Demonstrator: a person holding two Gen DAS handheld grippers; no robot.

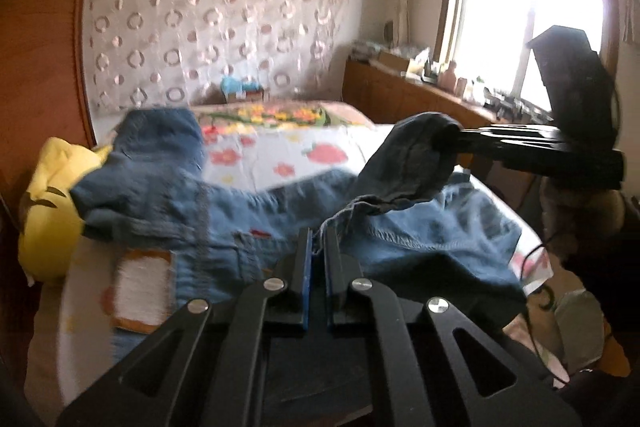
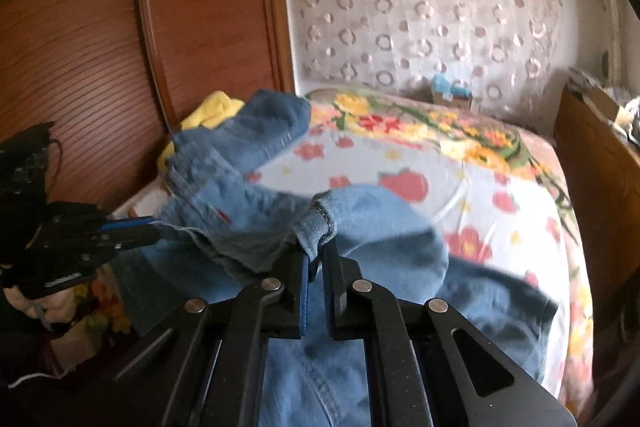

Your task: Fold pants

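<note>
- With the jeans lying rumpled across the flowered bed, I work from the yellow cushion side rightward.
- My left gripper is clamped on a frayed hem edge.
- My right gripper is pinched tight on a stitched hem.
- I should lift both hems level and together, keeping the denim taut so the fold lands straight.
</note>
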